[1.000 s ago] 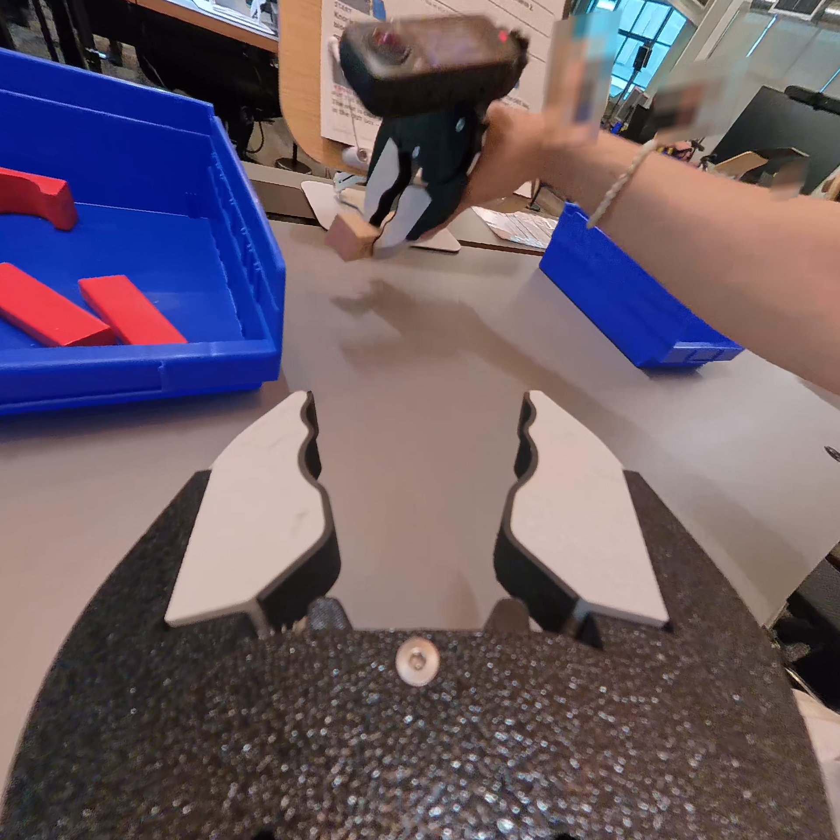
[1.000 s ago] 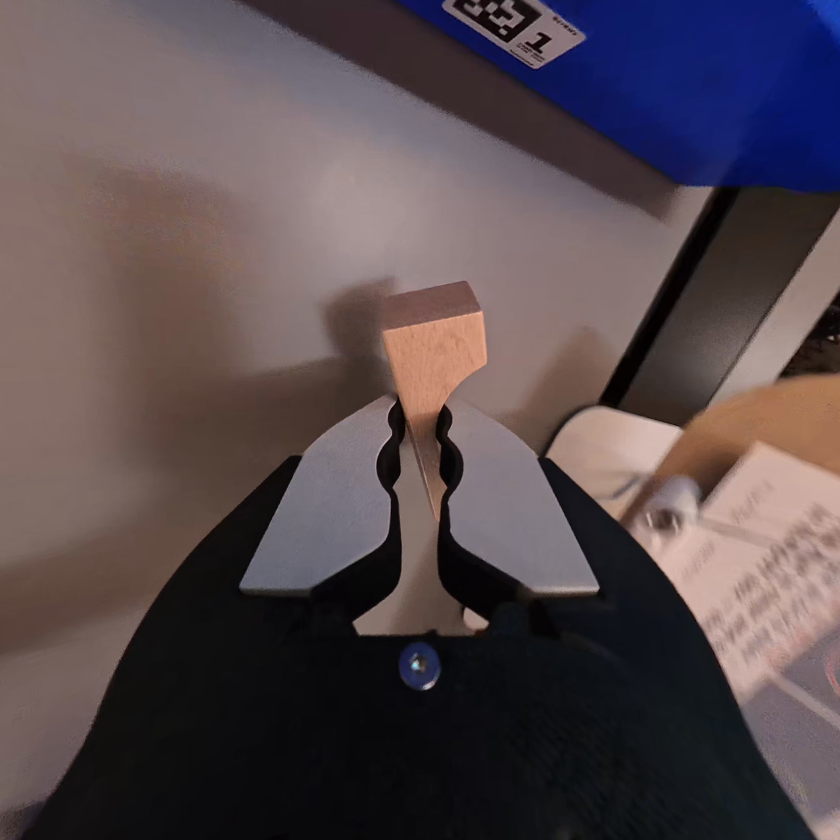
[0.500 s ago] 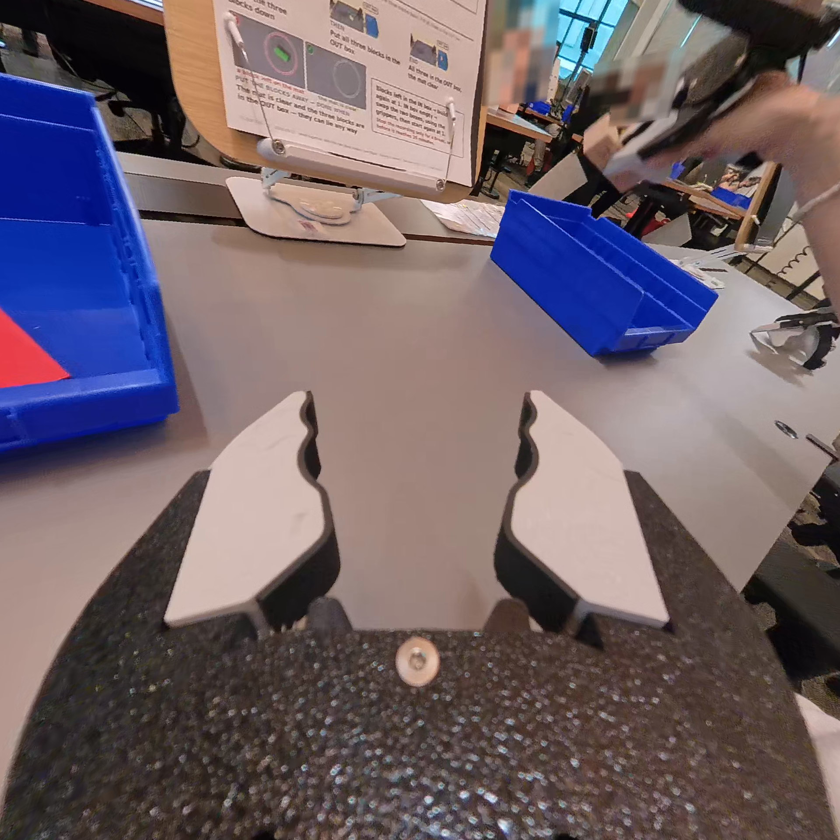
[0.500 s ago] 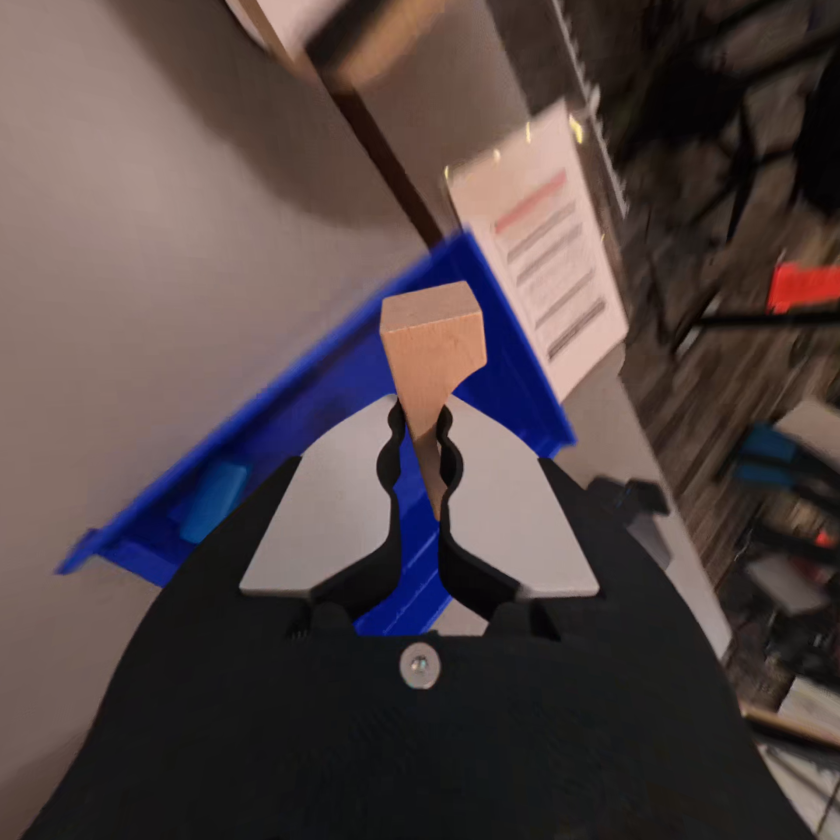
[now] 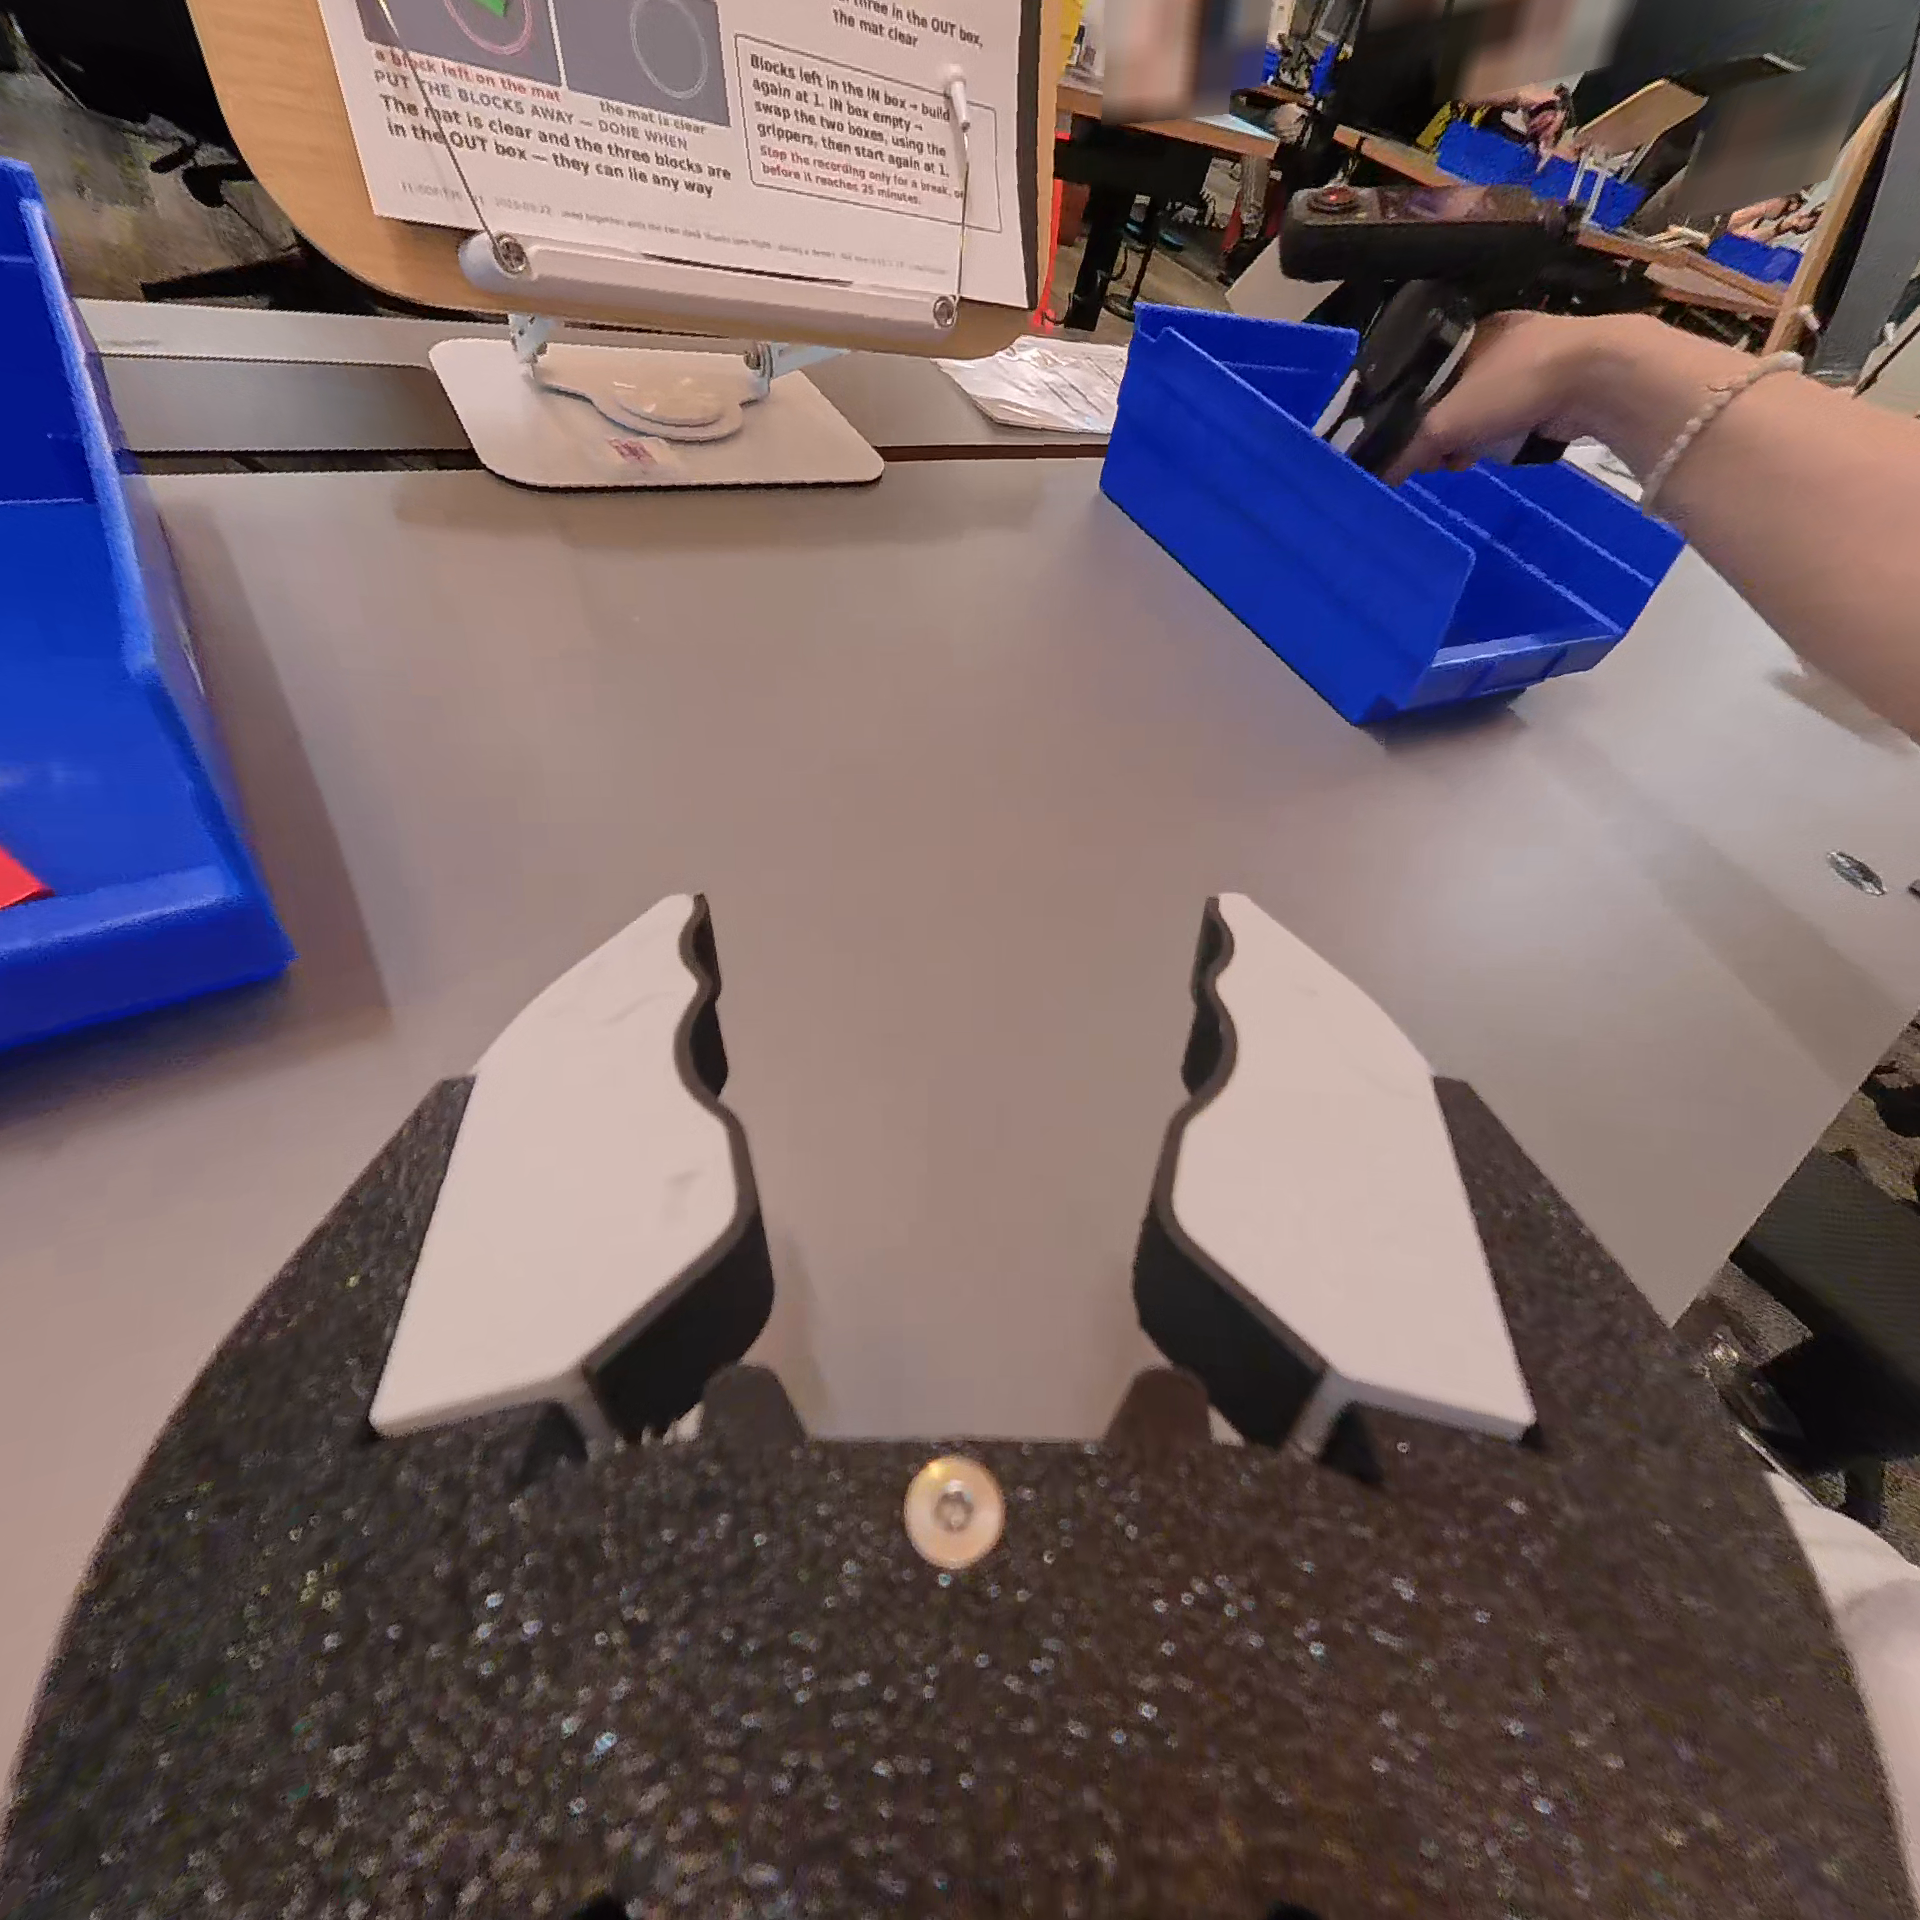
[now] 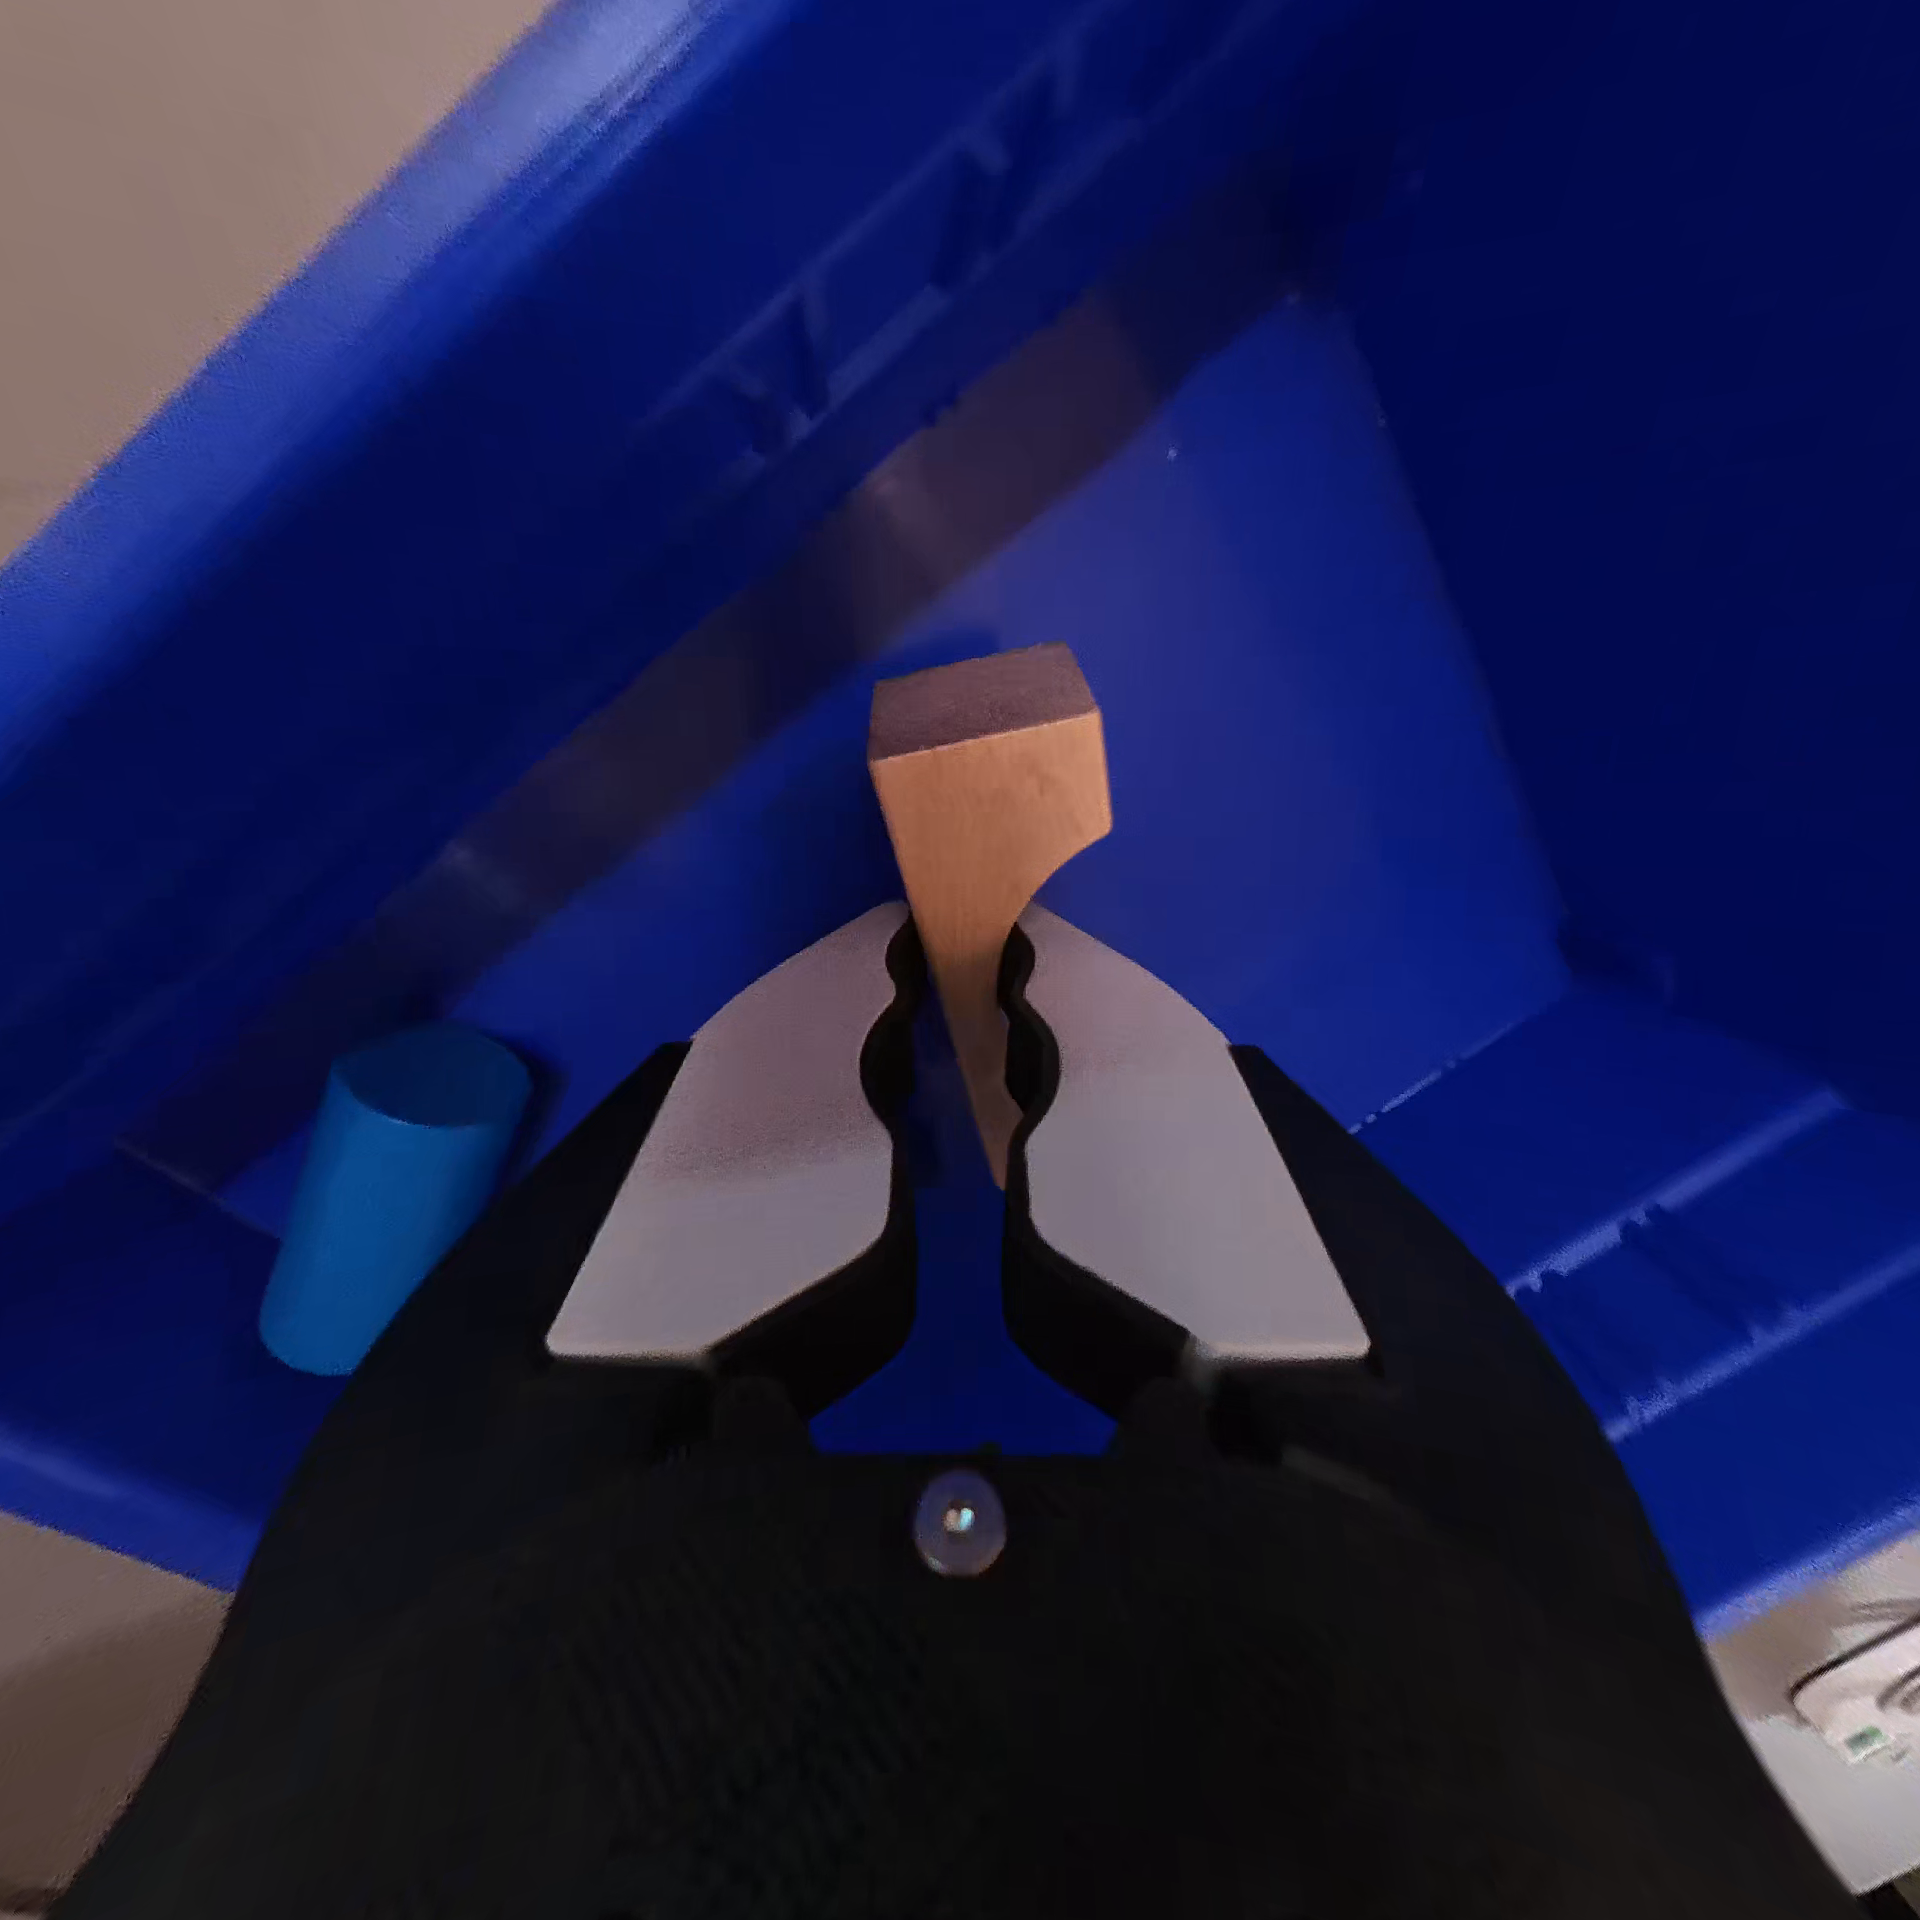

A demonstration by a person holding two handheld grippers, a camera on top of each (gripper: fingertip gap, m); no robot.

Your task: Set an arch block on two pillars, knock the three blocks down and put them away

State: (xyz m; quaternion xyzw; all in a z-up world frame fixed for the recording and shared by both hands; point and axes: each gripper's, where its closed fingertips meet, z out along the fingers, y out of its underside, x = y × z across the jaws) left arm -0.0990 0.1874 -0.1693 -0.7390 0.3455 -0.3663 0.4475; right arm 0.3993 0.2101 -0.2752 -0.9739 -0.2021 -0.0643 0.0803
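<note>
My right gripper [image 6: 958, 920] is shut on a plain wooden block [image 6: 982, 821] and holds it inside a blue bin [image 6: 1351, 644], above the bin floor. A light blue cylinder [image 6: 390, 1195] lies in the bin at the left. In the left wrist view the right gripper [image 5: 1392, 400], held by a hand, reaches down into that blue bin [image 5: 1299, 561] at the far right; its fingers are hidden behind the bin wall. My left gripper [image 5: 954, 935] is open and empty above the grey table [image 5: 883, 707].
A second, larger blue bin [image 5: 114, 727] stands at the left with a red block [image 5: 16, 883] just showing. A board with a printed sheet [image 5: 665, 135] stands on a white base at the back. The table's right edge [image 5: 1787, 1143] is near. Left tips to right tips: about 50 centimeters.
The right gripper carried the wooden block from the table's middle to the right and lowered it into the small blue bin. The left gripper stayed open and turned slightly right.
</note>
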